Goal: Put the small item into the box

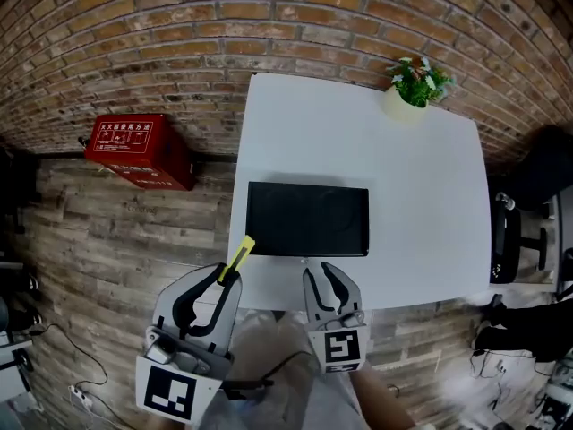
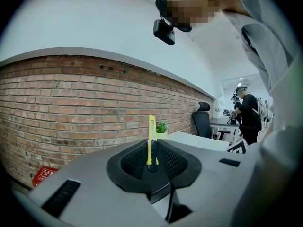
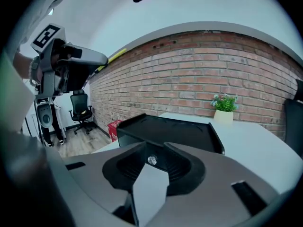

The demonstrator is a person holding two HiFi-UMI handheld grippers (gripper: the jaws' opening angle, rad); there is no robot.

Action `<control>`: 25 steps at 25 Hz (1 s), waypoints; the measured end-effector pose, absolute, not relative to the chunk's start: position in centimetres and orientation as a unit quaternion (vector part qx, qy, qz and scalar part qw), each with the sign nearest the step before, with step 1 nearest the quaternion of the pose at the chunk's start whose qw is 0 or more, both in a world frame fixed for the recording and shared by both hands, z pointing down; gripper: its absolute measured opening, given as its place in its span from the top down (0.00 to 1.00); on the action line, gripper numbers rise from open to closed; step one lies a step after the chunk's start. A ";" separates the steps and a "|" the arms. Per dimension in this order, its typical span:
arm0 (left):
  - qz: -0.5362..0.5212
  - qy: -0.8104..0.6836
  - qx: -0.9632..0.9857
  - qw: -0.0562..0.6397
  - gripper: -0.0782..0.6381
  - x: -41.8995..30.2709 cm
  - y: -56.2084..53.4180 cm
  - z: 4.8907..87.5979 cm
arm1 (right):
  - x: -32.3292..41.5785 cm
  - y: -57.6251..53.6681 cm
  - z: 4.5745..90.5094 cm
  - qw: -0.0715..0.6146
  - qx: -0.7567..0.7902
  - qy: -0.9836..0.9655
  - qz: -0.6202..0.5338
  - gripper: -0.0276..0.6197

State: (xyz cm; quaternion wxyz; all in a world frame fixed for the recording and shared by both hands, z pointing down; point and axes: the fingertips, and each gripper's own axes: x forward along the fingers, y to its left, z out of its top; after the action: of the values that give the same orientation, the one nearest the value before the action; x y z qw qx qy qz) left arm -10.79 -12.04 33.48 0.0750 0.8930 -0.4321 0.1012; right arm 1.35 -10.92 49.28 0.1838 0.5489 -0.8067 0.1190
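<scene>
A black open box (image 1: pixel 307 219) lies on the white table (image 1: pixel 430 186), just beyond both grippers. My left gripper (image 1: pixel 231 274) is at the table's near left edge, shut on a yellow utility knife (image 1: pixel 242 251) that sticks up out of the jaws (image 2: pixel 151 141). My right gripper (image 1: pixel 312 271) sits at the near edge in front of the box. It is shut on a small silver round item (image 3: pixel 151 160) at the jaw tips. The box's near wall (image 3: pixel 165 126) stands close ahead of it. The left gripper (image 3: pixel 71 63) is held high at the left in the right gripper view.
A small potted plant (image 1: pixel 414 83) stands at the table's far right corner. A red box (image 1: pixel 139 149) sits on the wooden floor by the brick wall to the left. An office chair (image 1: pixel 512 236) is at the table's right side. A person (image 2: pixel 246 112) stands far off.
</scene>
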 end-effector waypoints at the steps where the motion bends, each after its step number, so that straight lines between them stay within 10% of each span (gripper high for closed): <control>1: 0.103 -0.432 0.893 0.076 0.79 -10.9 -12.1 33.6 | 1.4 -10.9 50.0 0.191 0.548 -0.804 0.126 0.80; 25: 0.106 -0.430 0.893 0.087 0.79 -11.4 -11.3 35.6 | 0.7 -12.3 54.6 0.211 0.559 -0.783 0.174 0.82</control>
State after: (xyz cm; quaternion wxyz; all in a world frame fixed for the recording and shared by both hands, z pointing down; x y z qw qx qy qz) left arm -11.39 -11.30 35.58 0.0865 0.8925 -0.4296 0.1064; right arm 0.65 -12.26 54.61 0.2112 0.5593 -0.7825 0.1739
